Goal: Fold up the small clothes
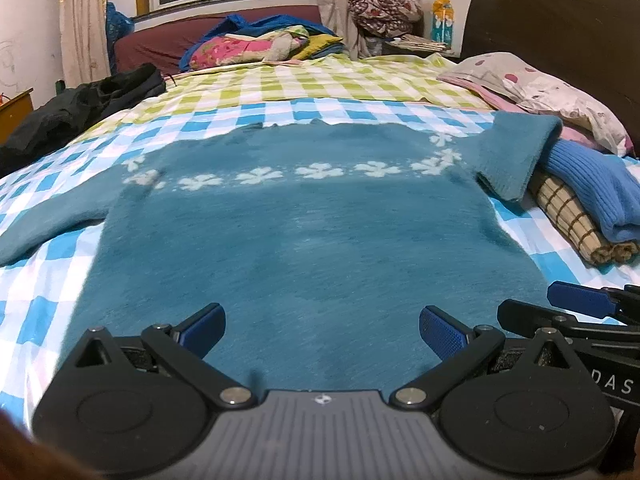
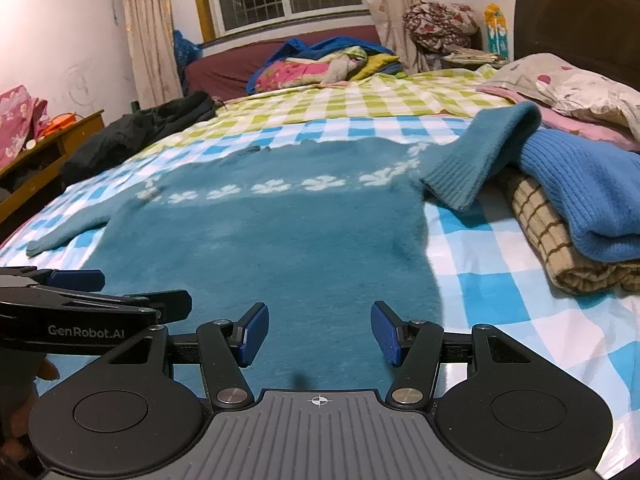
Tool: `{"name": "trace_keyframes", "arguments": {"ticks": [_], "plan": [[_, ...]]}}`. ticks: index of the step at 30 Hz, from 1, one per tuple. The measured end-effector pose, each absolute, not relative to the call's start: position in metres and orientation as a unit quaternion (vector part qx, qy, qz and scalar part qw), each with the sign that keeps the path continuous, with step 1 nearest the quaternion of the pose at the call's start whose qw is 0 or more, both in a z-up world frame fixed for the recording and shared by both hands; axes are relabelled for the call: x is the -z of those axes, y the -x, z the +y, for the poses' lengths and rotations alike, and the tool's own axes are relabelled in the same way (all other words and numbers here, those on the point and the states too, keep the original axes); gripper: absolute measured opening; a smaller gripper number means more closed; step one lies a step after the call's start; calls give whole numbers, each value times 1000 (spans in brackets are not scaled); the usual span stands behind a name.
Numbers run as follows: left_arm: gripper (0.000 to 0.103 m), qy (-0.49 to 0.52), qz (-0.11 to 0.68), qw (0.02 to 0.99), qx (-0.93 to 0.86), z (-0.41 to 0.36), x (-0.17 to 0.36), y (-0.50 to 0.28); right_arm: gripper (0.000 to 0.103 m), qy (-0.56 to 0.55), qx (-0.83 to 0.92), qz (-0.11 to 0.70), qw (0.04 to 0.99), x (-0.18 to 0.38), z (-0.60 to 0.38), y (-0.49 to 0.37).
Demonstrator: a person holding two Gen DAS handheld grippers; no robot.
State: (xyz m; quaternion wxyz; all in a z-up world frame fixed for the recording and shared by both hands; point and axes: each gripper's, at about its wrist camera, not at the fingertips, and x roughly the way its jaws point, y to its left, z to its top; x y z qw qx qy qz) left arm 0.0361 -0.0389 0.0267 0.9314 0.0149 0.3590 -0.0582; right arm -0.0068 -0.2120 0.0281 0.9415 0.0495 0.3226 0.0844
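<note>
A teal sweater (image 1: 304, 232) with a band of white flowers lies flat on the checked bedsheet (image 1: 48, 272), hem towards me. Its right sleeve (image 1: 516, 156) rests up on a stack of folded clothes; its left sleeve (image 1: 44, 232) lies stretched out on the sheet. My left gripper (image 1: 322, 330) hovers open over the hem, nothing between its blue pads. In the right wrist view the same sweater (image 2: 280, 240) fills the middle, and my right gripper (image 2: 320, 332) stands open above the hem's right part, holding nothing. Both grippers are side by side; each shows in the other's view.
A folded blue knit (image 2: 588, 196) on a beige checked cloth (image 2: 560, 248) sits right of the sweater. Pillows (image 2: 576, 84) lie by the dark headboard (image 2: 576, 16). A black garment (image 2: 136, 132) lies at the bed's left edge. Bedding is piled (image 2: 320, 64) under the window.
</note>
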Motion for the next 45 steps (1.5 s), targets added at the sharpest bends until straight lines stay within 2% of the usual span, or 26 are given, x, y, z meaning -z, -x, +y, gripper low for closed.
{"name": "trace_keyframes", "arguments": {"ticks": [5, 13, 32, 37, 45], "plan": [[103, -18, 363, 929, 63, -44, -25, -42, 57, -50, -81, 329, 940, -24, -217, 4], [103, -23, 370, 926, 71, -50, -22, -49, 47, -51, -82, 338, 936, -20, -222, -1], [103, -28, 373, 923, 92, -77, -19, -75, 39, -38, -70, 340, 937, -18, -252, -20], [103, -19, 368, 924, 100, -87, -20, -87, 39, 15, -47, 321, 946, -25, -267, -29], [103, -9, 355, 929, 106, -106, -21, -109, 40, 233, -35, 267, 935, -31, -262, -53]]}}
